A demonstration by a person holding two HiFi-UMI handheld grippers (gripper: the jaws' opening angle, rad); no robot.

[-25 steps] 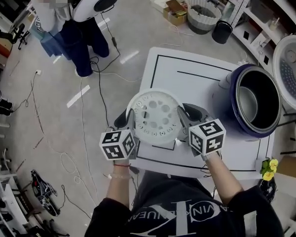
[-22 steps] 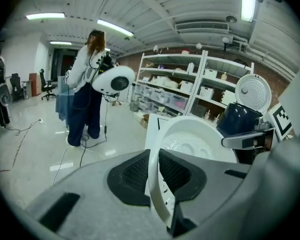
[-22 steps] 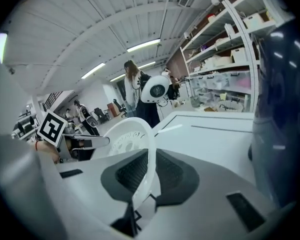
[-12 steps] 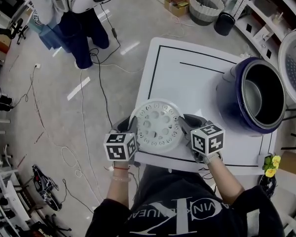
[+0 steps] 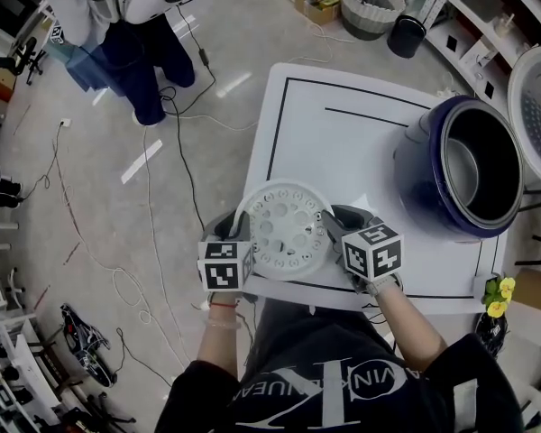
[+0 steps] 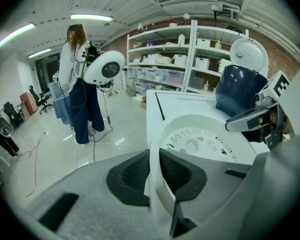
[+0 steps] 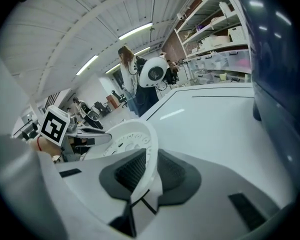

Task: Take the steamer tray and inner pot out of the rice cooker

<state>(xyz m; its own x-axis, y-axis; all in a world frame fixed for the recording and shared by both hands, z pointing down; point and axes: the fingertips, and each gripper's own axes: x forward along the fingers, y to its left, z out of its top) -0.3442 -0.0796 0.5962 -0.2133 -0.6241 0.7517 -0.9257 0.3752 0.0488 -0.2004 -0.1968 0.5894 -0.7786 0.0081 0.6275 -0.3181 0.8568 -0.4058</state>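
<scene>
**Steamer tray down at the table's near edge, right jaws letting go**

The steamer tray (image 5: 287,225) sits on the near left part of the white table (image 5: 343,142), well apart from the rice cooker (image 5: 460,174), and spans the space between the two grippers. The left gripper (image 5: 237,228) has its jaws nearly together, its ribbed pads clamped on the tray's upright rim. The right gripper (image 5: 332,226) has the opposite rim between its pads, but its jaws have just been opening and the pads no longer seem to press.

The tray looks like thin, stiff white plastic with a perforated floor. It is probably light, and its smooth wall could slide in a loose pinch, so gripping the rim on opposite sides suits it.

The inner pot (image 5: 451,183) sits in the cooker under the raised lid (image 5: 536,106). It is likely metal, heavier and slick, so its top rim looks like the best place to grip it.
</scene>
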